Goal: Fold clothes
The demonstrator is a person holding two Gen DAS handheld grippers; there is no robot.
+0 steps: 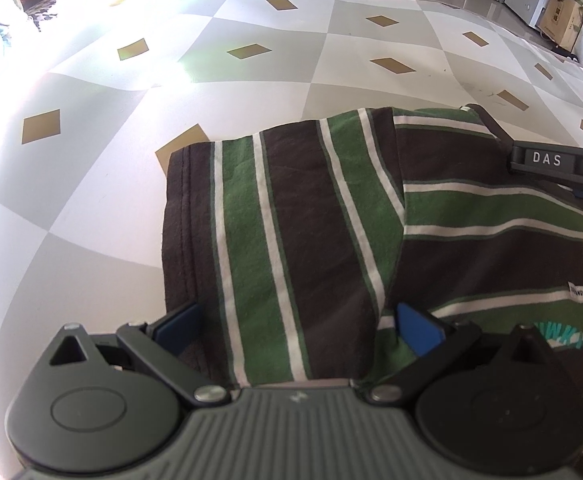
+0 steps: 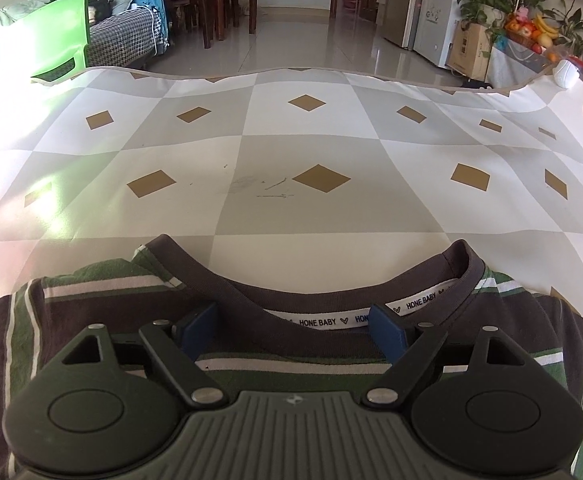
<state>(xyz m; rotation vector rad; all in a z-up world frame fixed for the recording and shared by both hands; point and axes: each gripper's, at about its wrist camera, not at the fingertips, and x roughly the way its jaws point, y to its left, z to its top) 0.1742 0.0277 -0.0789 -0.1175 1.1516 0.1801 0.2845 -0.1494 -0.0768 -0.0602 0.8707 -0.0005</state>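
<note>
The striped shirt (image 1: 331, 220) lies on the checkered bench (image 2: 291, 152), a sleeve folded across it. Left tool (image 1: 297, 326) and right tool (image 2: 291, 326) both hover released above the shirt, the right one at its collar (image 2: 291, 300).

The shirt (image 1: 331, 220) is lying on the tablecloth (image 2: 291, 152), one sleeve folded over its body. The left gripper (image 1: 297, 322) is straddling that sleeve; the right gripper (image 2: 291, 326) is sitting behind the collar (image 2: 227, 280), perhaps touching cloth.
</note>
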